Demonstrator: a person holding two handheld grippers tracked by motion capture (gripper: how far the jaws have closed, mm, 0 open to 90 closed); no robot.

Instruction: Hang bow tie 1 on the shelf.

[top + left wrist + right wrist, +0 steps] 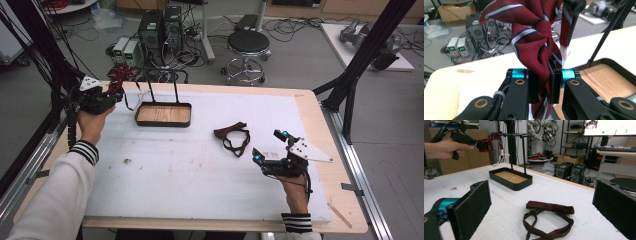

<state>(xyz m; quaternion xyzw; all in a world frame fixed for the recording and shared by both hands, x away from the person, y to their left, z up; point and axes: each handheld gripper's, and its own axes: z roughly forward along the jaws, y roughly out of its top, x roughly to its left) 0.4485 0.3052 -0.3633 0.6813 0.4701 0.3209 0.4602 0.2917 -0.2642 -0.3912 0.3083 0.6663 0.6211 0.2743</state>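
The striped tie (534,47) is pinched in my left hand-held gripper (545,86) at upper left, draped beside the rack's bar (510,135) above the tray (163,114), while my right hand-held gripper (270,147) waits spread by the bow tie (234,137).

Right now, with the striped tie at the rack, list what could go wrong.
1. The left claw pinches the striped tie in a bunch; released so, it may slip off the rack bar.
2. The tie may snag the rack's uprights.
3. The bow tie lies before the open right claw; advancing could shove it.
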